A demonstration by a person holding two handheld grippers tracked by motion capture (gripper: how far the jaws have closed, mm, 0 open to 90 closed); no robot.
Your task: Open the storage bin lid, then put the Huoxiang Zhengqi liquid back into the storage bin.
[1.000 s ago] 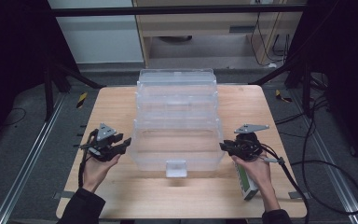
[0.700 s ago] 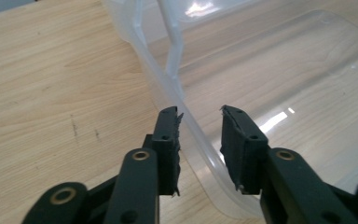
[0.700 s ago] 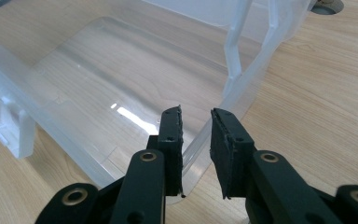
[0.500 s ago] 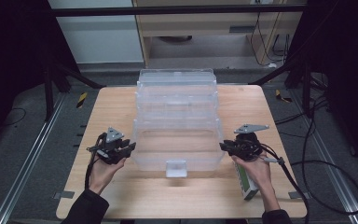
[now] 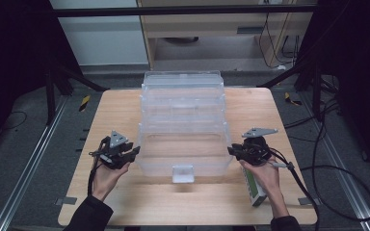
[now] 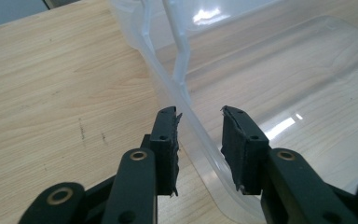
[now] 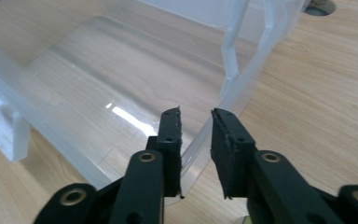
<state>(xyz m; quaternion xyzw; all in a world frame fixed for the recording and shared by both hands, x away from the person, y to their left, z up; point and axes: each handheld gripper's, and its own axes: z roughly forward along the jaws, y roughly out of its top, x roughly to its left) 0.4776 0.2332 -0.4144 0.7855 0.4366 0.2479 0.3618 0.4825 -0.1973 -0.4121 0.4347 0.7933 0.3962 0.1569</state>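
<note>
One wooden bench [image 5: 125, 110], one clear plastic bin [image 5: 183, 120] at its middle, no lettering legible. Two claws: left claw [image 6: 199, 140] straddles the bin's left rim, just opening, gap visible; right claw [image 7: 196, 144] straddles the right rim, just opening, not pinching.

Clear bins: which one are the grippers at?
The nearest bin, with the white tab in front; the others stand behind. Its side rims sit between the open jaws of the left gripper, just opening further, and the right gripper.
</note>
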